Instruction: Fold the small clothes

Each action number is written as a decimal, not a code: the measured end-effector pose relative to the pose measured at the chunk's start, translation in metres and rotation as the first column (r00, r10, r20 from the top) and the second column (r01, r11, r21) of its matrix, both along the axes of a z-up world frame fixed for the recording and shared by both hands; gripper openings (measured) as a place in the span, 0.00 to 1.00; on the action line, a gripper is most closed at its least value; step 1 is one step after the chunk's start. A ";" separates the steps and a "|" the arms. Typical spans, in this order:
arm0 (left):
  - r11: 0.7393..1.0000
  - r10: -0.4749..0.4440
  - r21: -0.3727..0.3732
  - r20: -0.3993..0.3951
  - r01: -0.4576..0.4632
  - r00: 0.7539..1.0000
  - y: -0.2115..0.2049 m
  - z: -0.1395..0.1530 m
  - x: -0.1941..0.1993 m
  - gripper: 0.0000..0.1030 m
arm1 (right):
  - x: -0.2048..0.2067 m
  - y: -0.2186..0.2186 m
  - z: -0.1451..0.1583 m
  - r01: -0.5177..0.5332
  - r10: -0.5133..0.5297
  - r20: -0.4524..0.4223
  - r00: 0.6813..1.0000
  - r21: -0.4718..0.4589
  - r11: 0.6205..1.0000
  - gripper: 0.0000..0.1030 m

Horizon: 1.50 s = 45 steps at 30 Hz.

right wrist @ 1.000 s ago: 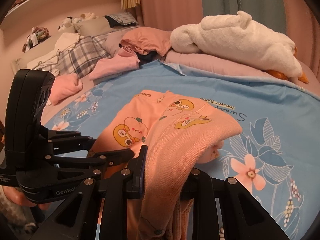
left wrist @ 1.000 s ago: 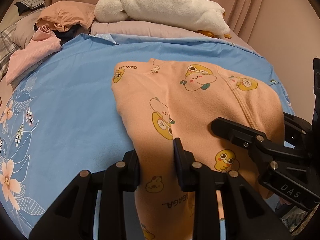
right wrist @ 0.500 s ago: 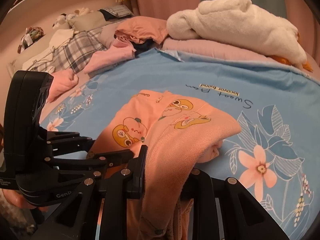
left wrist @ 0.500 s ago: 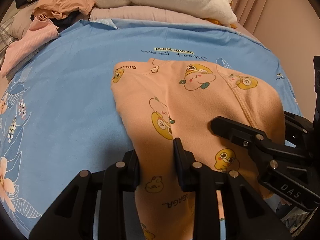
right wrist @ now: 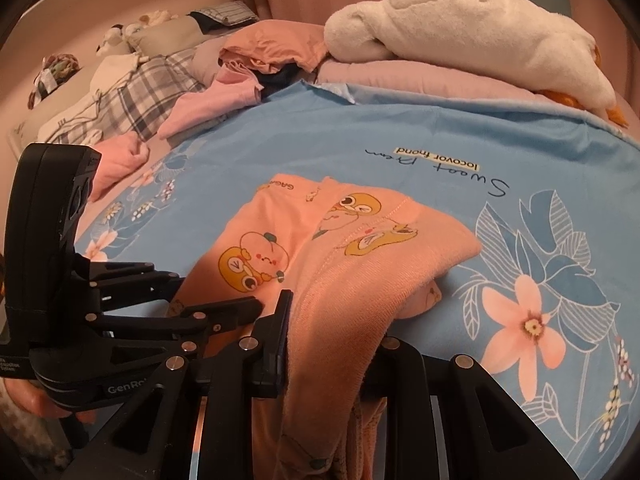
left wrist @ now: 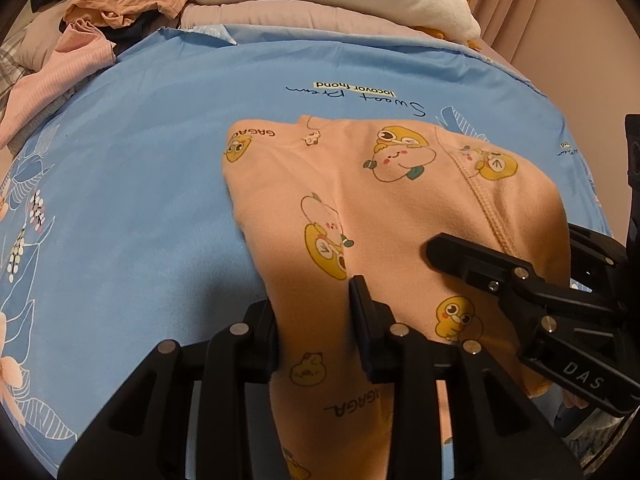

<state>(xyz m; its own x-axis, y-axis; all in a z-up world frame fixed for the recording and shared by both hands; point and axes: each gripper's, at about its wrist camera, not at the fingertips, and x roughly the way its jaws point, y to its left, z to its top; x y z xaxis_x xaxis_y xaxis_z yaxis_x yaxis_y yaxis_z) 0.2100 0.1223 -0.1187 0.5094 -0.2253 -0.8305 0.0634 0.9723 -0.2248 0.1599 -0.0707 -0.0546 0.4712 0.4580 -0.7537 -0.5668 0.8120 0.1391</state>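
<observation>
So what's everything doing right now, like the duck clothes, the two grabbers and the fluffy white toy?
Peach duck-print garment: folded over, far part lying on the blue blanket, near end lifted.
Left gripper: jaws opening, garment between them.
Right gripper: shut on the garment's thick edge.
White plush toy: lying on the pink bedding.
Clothes pile: crumpled, unfolded.

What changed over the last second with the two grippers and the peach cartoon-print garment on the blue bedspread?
Both cameras tipped downward, showing more blue bedspread. The left gripper is opening around the peach cartoon-print garment. The right gripper kept its grip on the garment, whose far part stayed flat.
</observation>
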 end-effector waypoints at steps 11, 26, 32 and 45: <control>1.000 0.006 0.014 -0.004 -0.006 1.000 0.001 -0.002 0.002 0.39 | 0.006 -0.013 -0.011 0.046 -0.044 -0.057 0.997 0.023 0.999 0.25; 0.998 0.041 0.053 -0.002 -0.041 0.999 0.004 -0.005 0.001 0.61 | 0.009 -0.024 -0.017 0.082 -0.078 -0.096 0.992 0.040 0.996 0.33; 0.995 0.059 0.080 0.001 -0.059 0.998 0.005 -0.005 -0.001 0.71 | 0.008 -0.032 -0.018 0.105 -0.099 -0.106 0.989 0.047 0.993 0.41; 0.992 0.070 0.106 -0.003 -0.069 0.998 0.006 -0.004 -0.004 0.77 | 0.005 -0.054 -0.015 0.157 -0.149 -0.106 0.983 0.065 0.985 0.47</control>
